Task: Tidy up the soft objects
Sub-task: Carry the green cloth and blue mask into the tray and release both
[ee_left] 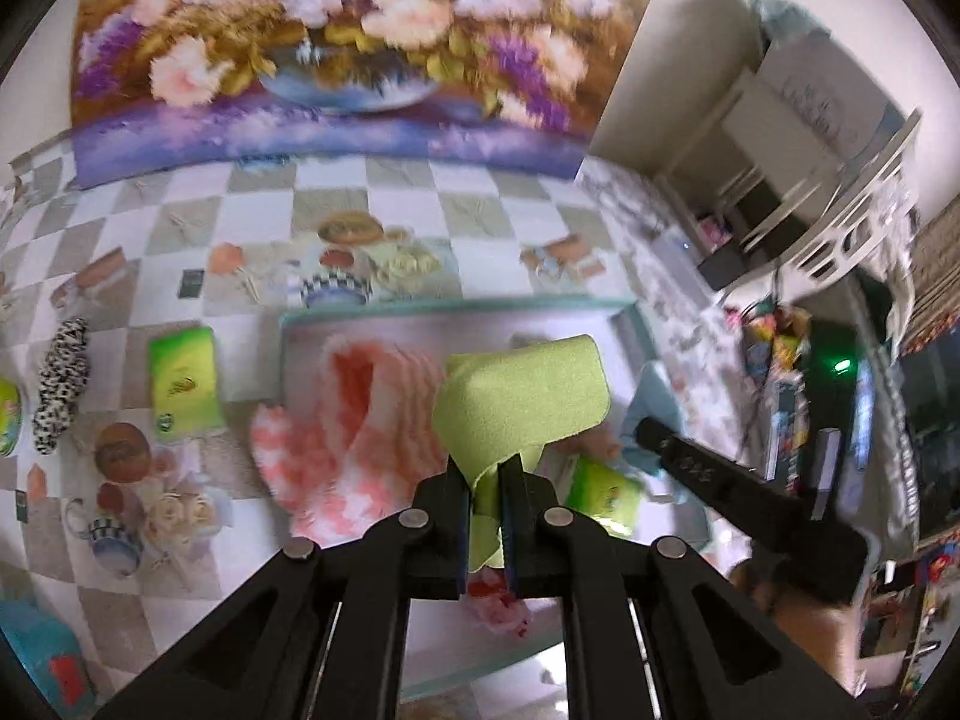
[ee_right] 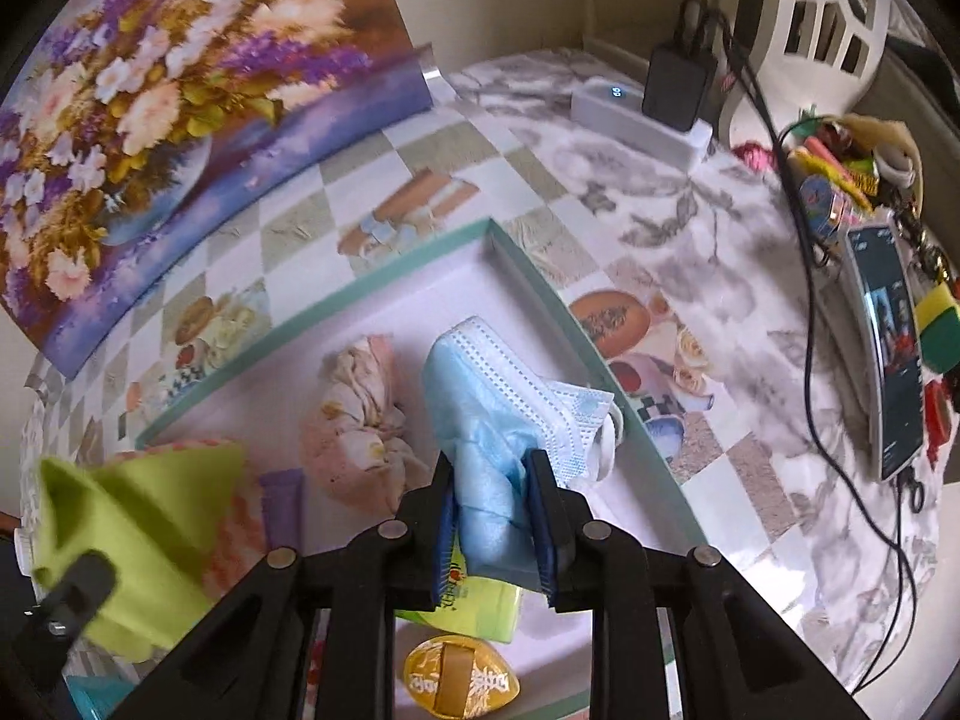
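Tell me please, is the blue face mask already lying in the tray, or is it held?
Held. The right gripper is shut on the blue face mask, which hangs from its fingers above the tray.

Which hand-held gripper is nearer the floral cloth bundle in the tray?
Right. The right hand-held gripper, gripping a blue mask, is just beside the bundle. The left hand-held gripper, gripping a green cloth, is farther, over the pink towel.

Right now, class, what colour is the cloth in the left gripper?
Lime green cloth; clearest in the left wrist view.
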The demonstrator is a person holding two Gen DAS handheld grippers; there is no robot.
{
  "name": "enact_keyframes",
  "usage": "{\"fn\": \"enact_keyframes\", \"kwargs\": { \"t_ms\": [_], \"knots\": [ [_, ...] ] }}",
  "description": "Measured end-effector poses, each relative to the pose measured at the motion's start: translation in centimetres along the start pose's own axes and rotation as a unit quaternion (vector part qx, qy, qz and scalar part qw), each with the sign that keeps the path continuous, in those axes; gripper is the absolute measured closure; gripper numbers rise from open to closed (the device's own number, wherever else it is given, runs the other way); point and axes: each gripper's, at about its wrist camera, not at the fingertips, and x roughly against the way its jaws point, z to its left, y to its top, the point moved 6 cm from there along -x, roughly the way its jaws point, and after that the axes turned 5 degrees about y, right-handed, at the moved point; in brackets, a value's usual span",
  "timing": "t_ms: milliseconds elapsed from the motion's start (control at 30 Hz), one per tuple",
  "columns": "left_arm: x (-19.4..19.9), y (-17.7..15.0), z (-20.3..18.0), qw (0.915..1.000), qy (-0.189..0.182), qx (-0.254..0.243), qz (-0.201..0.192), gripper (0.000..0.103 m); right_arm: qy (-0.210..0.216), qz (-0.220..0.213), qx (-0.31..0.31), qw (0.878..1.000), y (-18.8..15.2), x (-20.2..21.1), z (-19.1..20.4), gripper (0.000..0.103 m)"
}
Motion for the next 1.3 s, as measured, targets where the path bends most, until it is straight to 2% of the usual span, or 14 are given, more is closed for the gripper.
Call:
{"fn": "enact_keyframes", "kwargs": {
  "t_ms": [200, 300, 367, 433, 567, 633, 667, 800, 967, 1167, 1300],
  "knots": [
    [-3.6, -1.0, 1.2, 0.9990, 0.030, 0.011, 0.031, 0.095, -0.005, 0.014, 0.002, 1.000, -0.5, -1.2, -0.2, 0.075],
    [-4.2, -1.2, 1.7, 0.9982, 0.039, 0.016, 0.043, 0.093, -0.012, 0.016, 0.002, 1.000, -0.5, -1.3, -0.3, 0.065],
    [-3.8, -1.0, 1.8, 0.9980, 0.036, 0.021, 0.047, 0.085, -0.020, 0.008, 0.004, 1.000, -0.3, -0.8, -0.3, 0.052],
    [-2.8, -0.6, 1.6, 0.9986, 0.031, 0.023, 0.037, 0.063, -0.019, -0.001, 0.007, 1.000, 0.0, -0.2, -0.2, 0.050],
    [-0.5, 0.5, 1.7, 0.9991, 0.032, 0.023, 0.016, 0.052, -0.025, -0.020, 0.024, 0.999, 0.4, 1.2, 0.5, 0.045],
    [0.7, 1.0, 2.3, 0.9988, 0.038, 0.030, 0.003, 0.039, -0.024, -0.025, 0.032, 0.999, 0.5, 1.7, 1.0, 0.044],
    [1.0, 1.2, 2.5, 0.9986, 0.040, 0.033, -0.001, 0.036, -0.022, -0.028, 0.037, 0.999, 0.4, 2.0, 1.5, 0.042],
    [2.7, 1.9, 5.3, 0.9958, 0.068, 0.056, -0.026, 0.024, -0.011, -0.034, 0.058, 0.998, 0.2, 2.7, 3.4, 0.040],
    [3.6, 2.2, 11.0, 0.9844, 0.140, 0.097, -0.042, 0.020, 0.021, -0.036, 0.093, 0.995, -0.5, 3.5, 7.0, 0.039],
    [4.8, 2.0, 17.4, 0.9699, 0.183, 0.155, -0.042, 0.019, 0.043, -0.041, 0.143, 0.988, -1.7, 4.4, 11.4, 0.038],
    [5.5, 1.6, 20.4, 0.9613, 0.207, 0.178, -0.041, 0.015, 0.069, -0.041, 0.168, 0.983, -2.5, 4.8, 14.6, 0.038]
  ]
}}
